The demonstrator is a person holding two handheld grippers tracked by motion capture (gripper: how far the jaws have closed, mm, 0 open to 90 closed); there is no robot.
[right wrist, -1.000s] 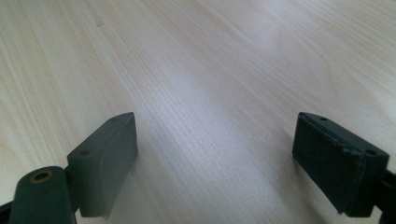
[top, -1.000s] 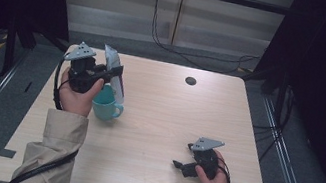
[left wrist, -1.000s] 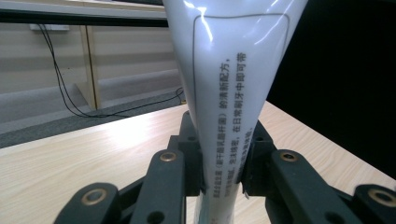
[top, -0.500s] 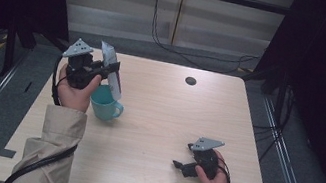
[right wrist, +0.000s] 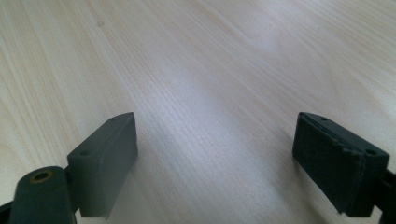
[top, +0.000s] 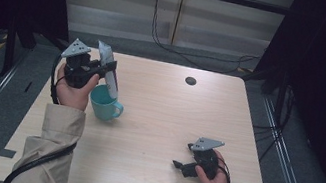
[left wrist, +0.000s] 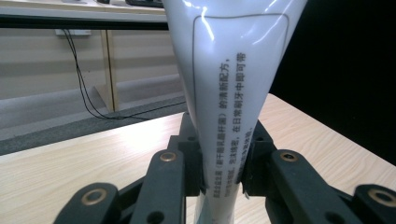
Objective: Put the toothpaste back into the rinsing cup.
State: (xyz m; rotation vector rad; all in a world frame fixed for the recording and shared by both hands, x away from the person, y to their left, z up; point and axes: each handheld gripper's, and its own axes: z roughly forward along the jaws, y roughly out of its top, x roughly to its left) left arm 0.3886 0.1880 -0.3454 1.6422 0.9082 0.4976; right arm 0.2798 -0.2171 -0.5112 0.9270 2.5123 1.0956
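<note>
Gripping white tube [left wrist: 229,93] above cup [top: 104,104]

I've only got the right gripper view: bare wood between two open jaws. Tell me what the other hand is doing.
Observer: The left gripper is shut on a white tube, held over a teal cup.
Operator: Say whether the tube is in the cup.
Observer: From the high view its lower end reaches the cup's rim; whether it is inside, I cannot tell.
Operator: Describe the grip.
Observer: In the left gripper view the jaws pinch the tube at its narrow part; printed text runs along it.
Operator: Place my gripper.
Observer: The right gripper rests low near the table's front right, apart from the cup.
</note>
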